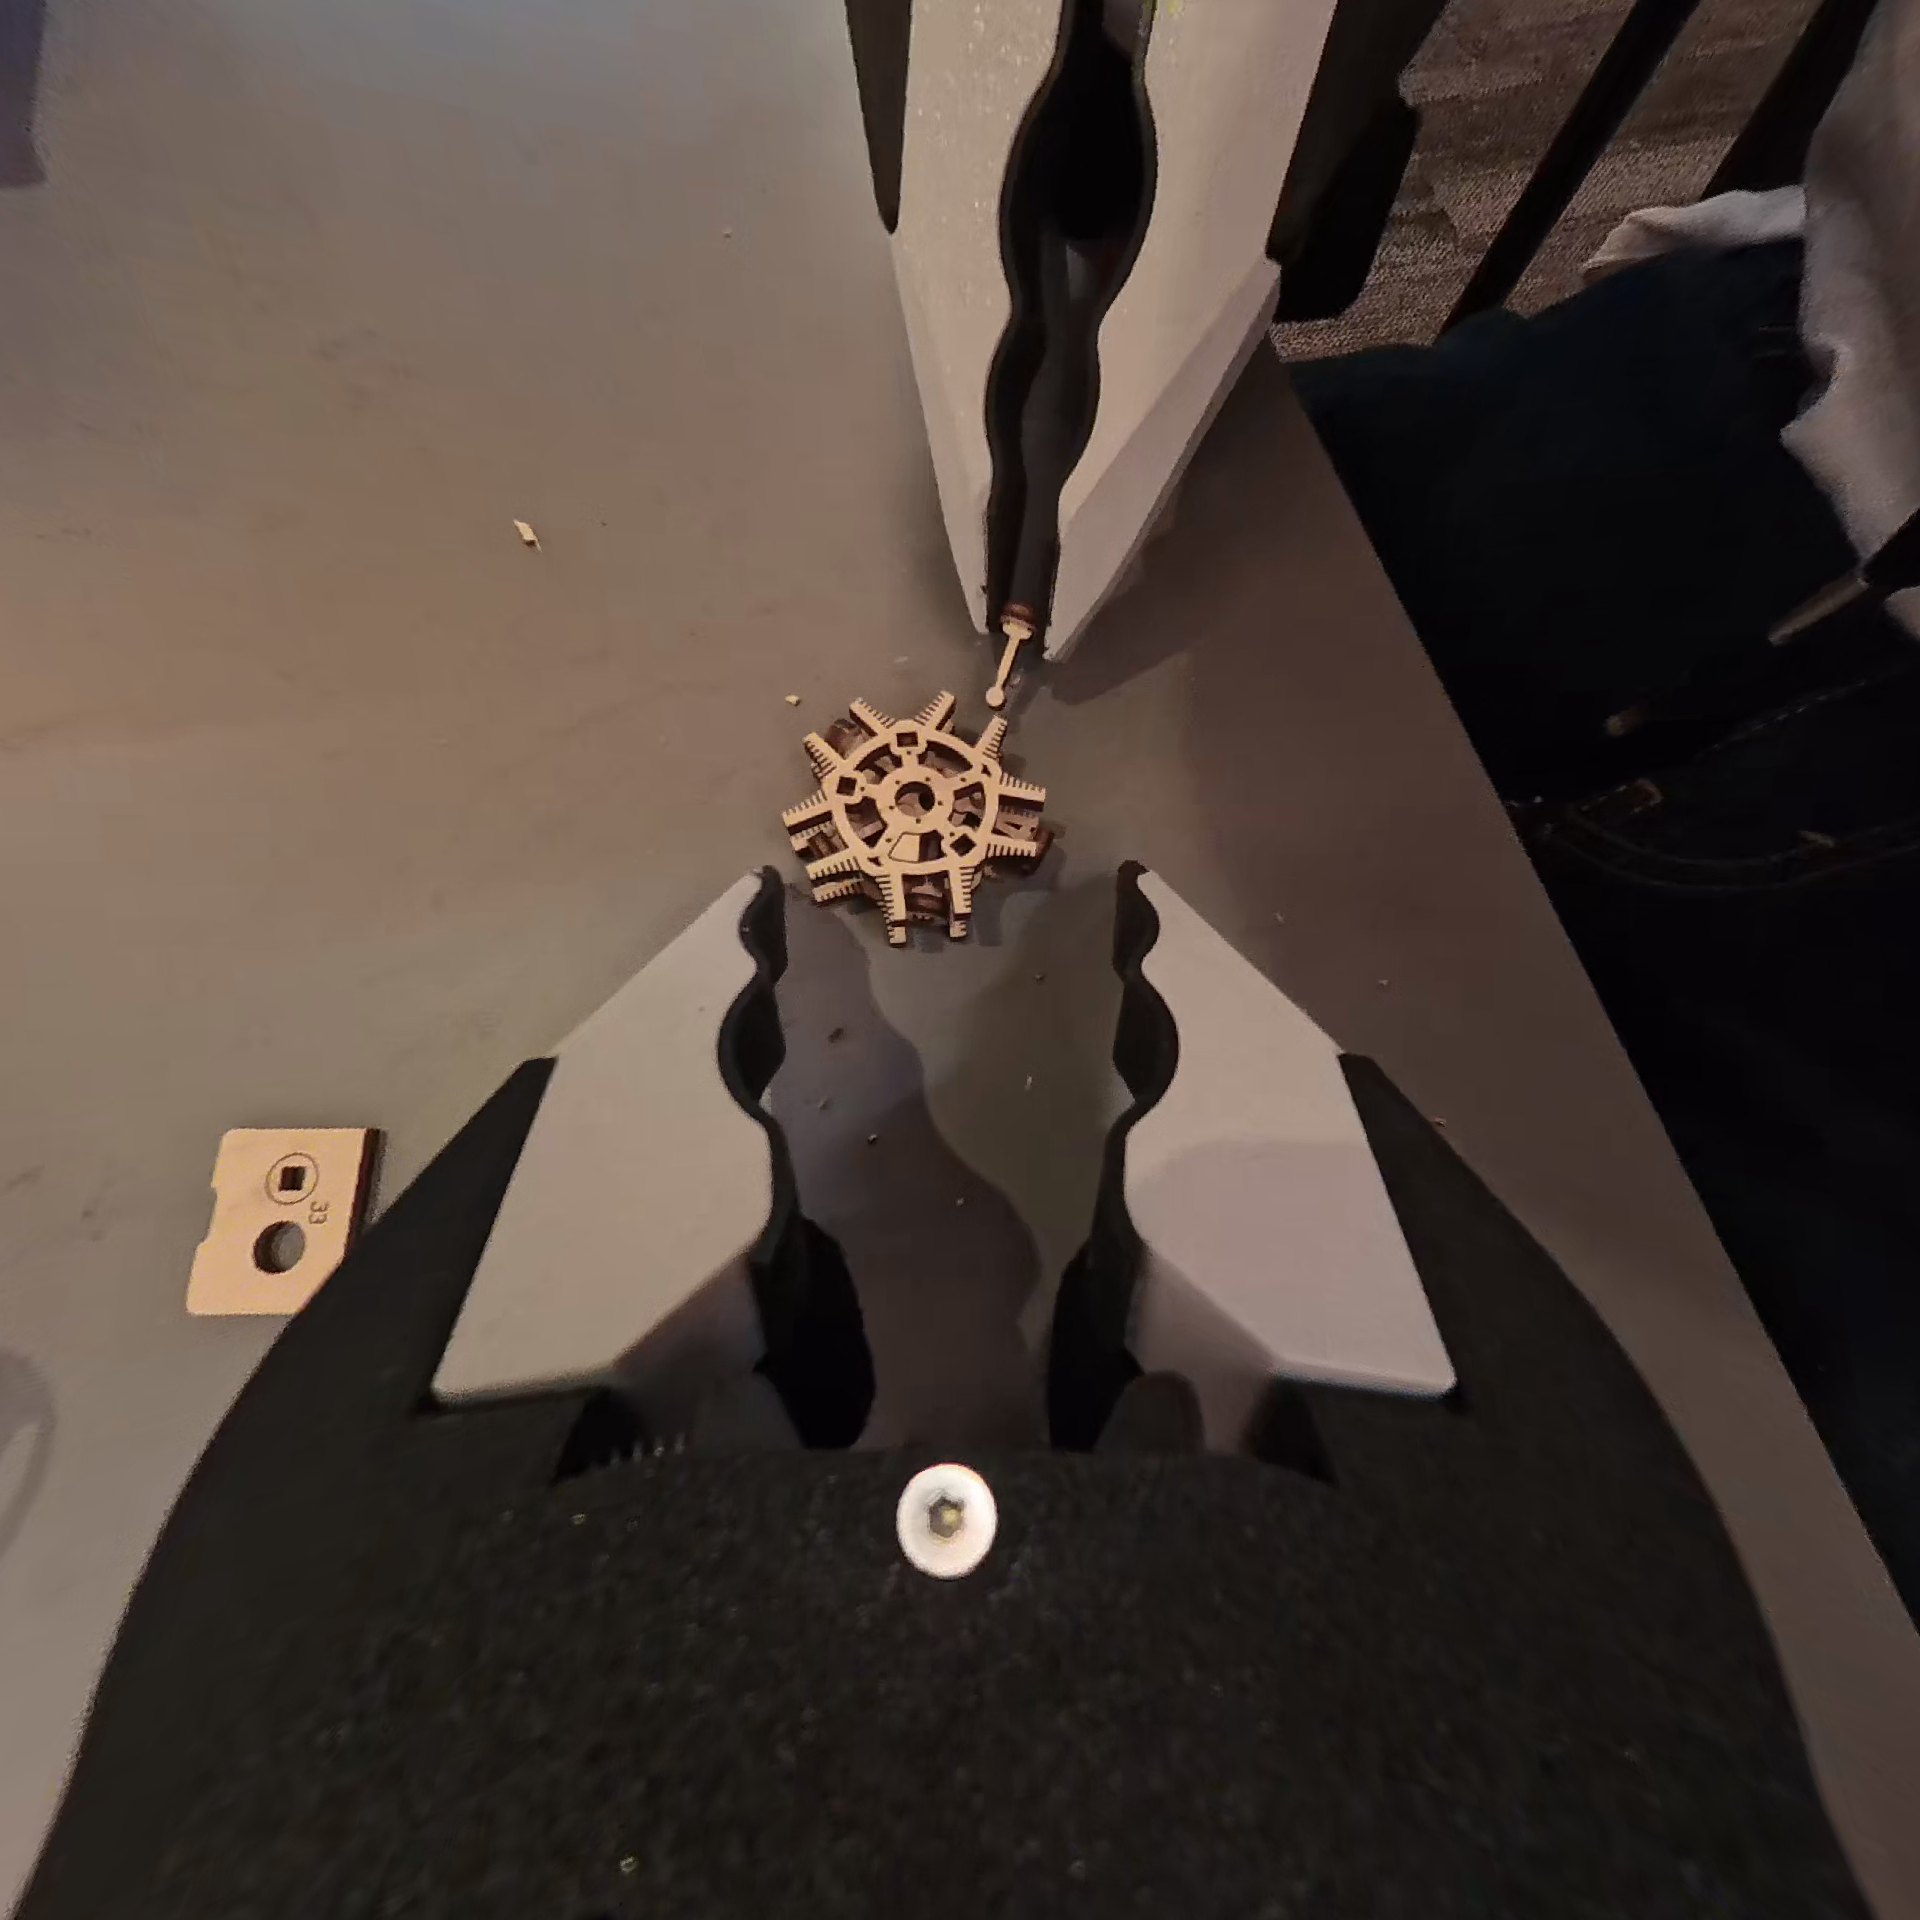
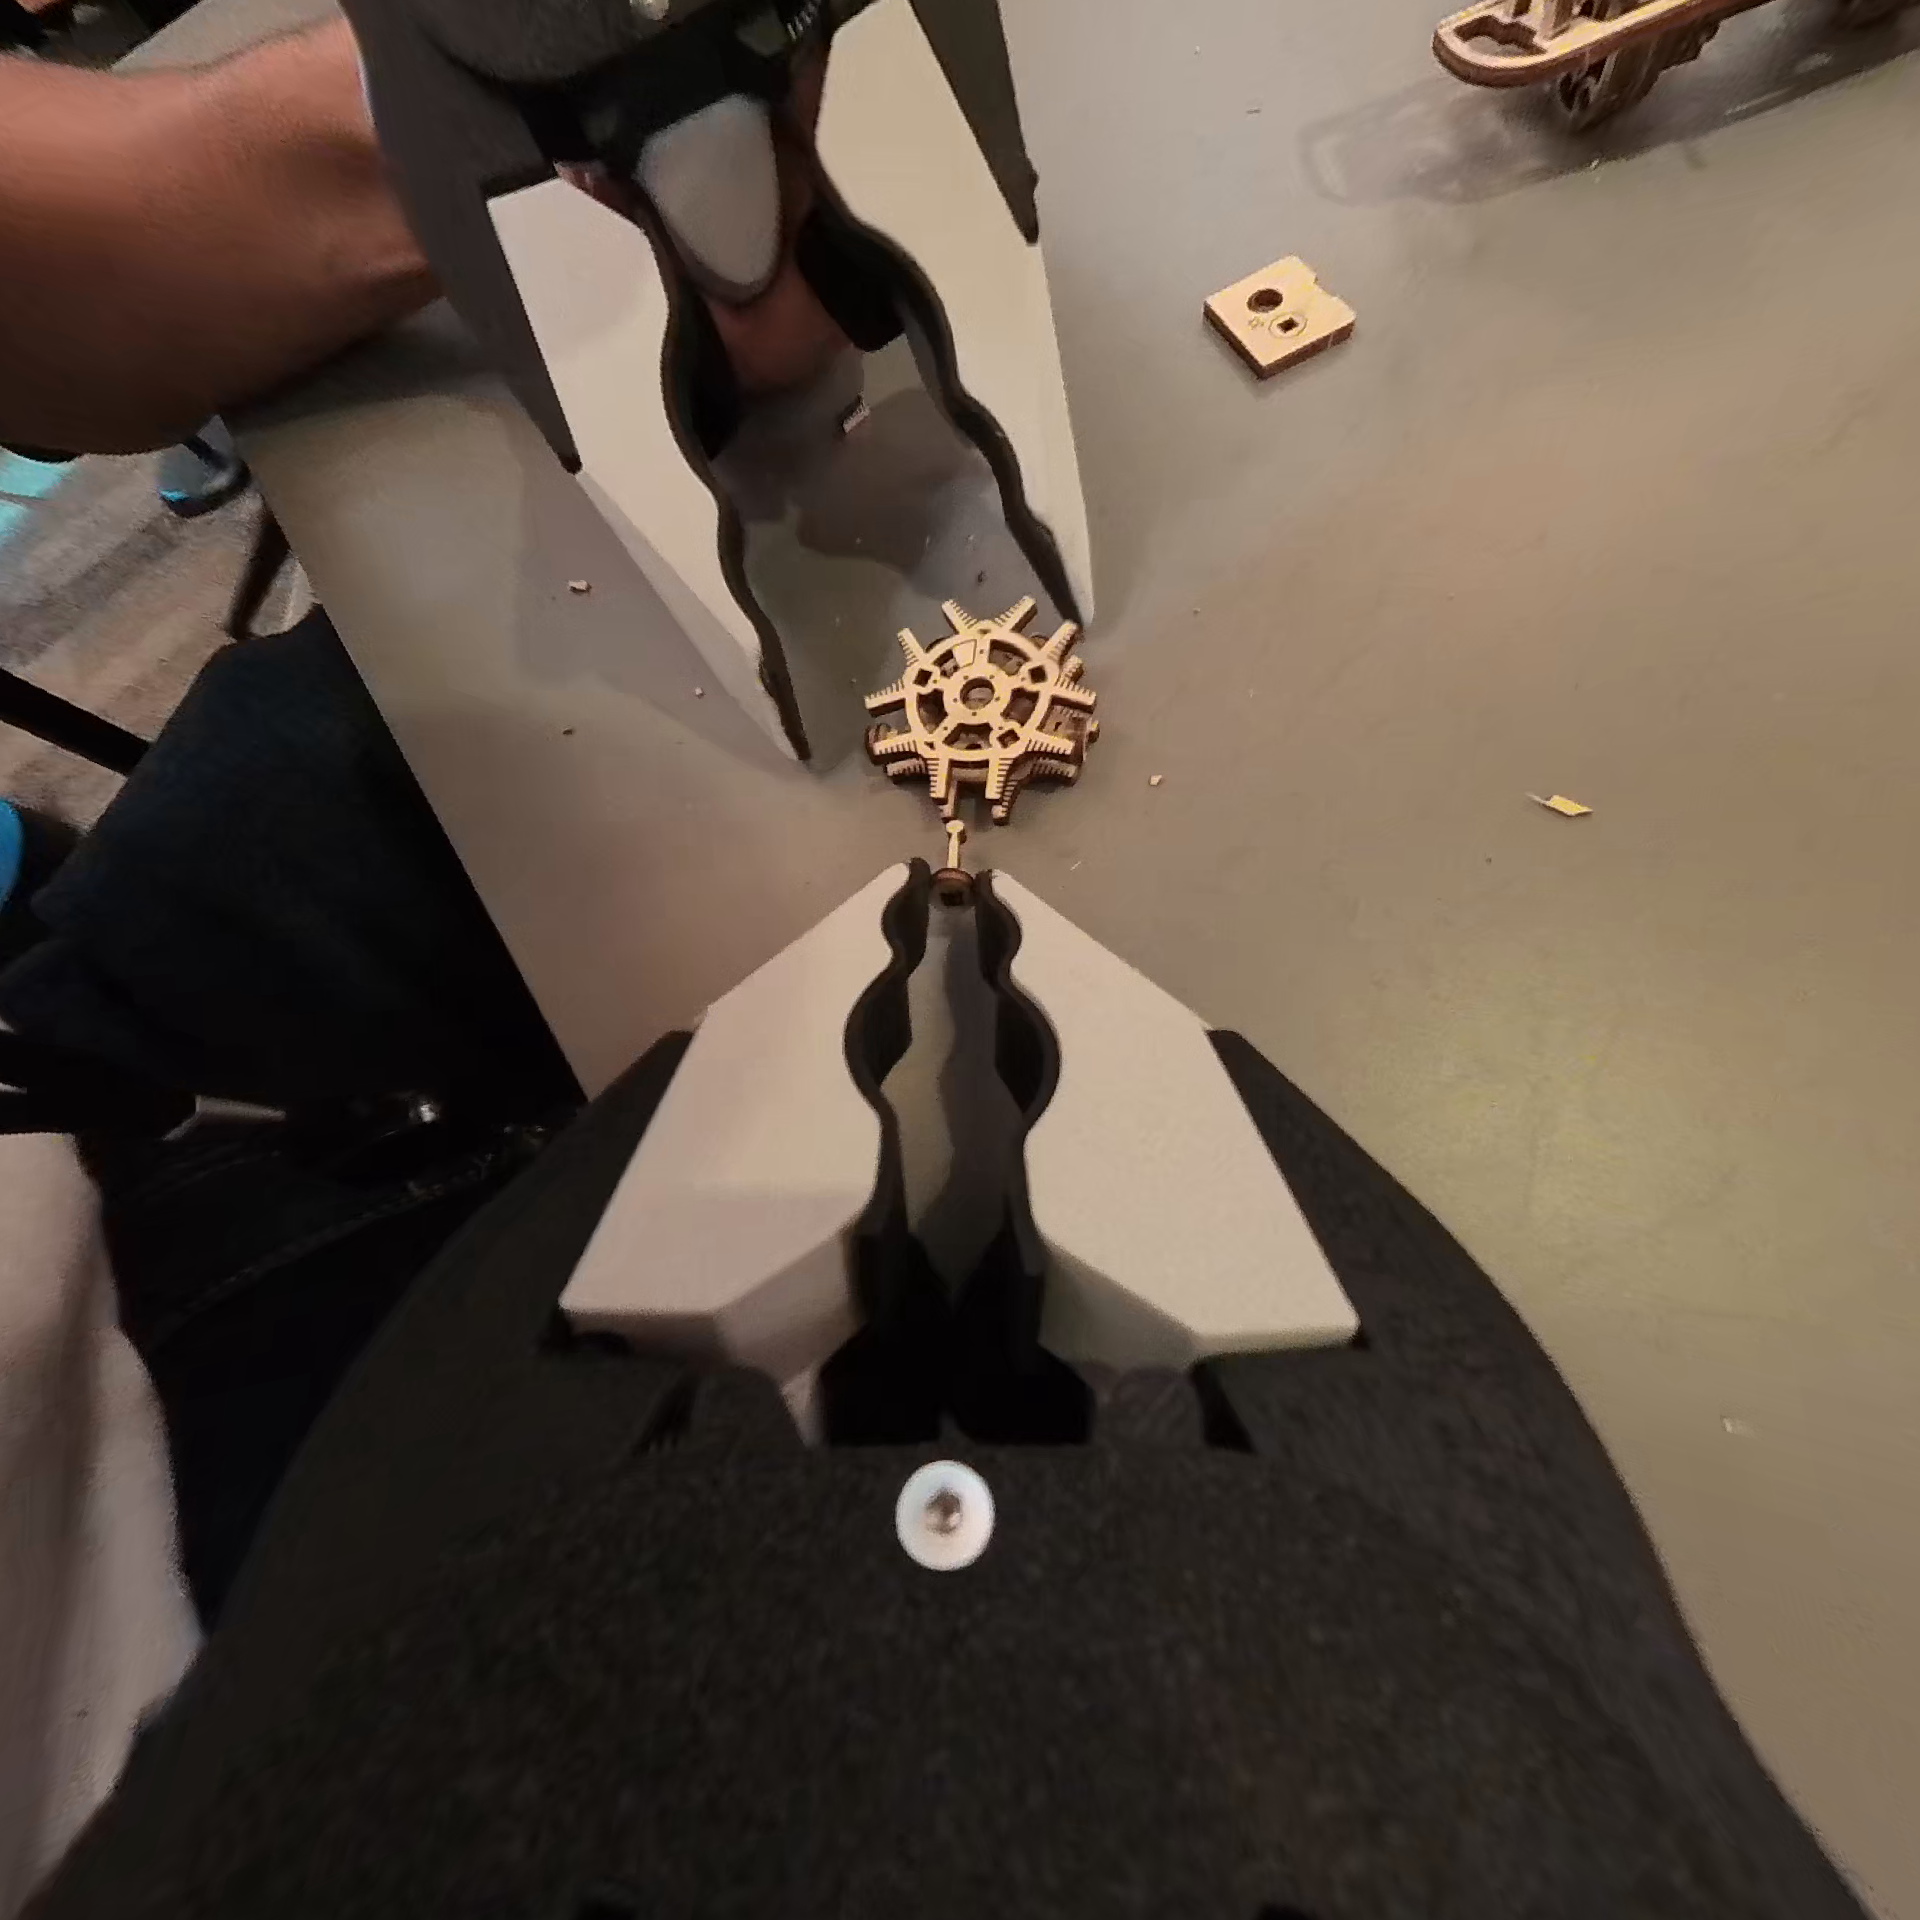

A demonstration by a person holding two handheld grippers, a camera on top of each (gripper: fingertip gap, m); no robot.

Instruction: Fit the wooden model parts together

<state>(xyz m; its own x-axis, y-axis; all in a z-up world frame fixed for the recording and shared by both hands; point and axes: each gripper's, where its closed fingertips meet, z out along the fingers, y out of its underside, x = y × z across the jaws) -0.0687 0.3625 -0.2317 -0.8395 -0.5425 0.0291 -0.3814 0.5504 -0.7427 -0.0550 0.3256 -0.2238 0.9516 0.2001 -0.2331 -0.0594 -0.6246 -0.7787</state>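
A round wooden engine-like assembly [image 1: 914,821] with finned spokes lies flat on the grey table; it also shows in the right wrist view [image 2: 982,717]. My left gripper [image 1: 951,883] is open and empty, its fingertips just short of the assembly on either side. My right gripper [image 2: 951,878] is shut on a small wooden rod piece [image 2: 954,847], which points at the assembly's rim with a small gap. In the left wrist view the right gripper [image 1: 1023,629] comes in from the far side with the rod piece [image 1: 1010,665].
A flat square wooden offcut [image 1: 278,1221] with holes lies left of my left gripper; it shows far right in the right wrist view [image 2: 1280,315]. A larger wooden model [image 2: 1579,47] sits at the far right. The table edge [image 1: 1455,665] is close, a seated person beyond it. The tips of one gripper are about 5 cm away from the tips of the other. My left gripper is the nearer one to the flat square wooden offcut [image 1: 278,1221]: about 10 cm, against 15 cm. My right wrist view [image 2: 1280,309] looks at it from another angle.
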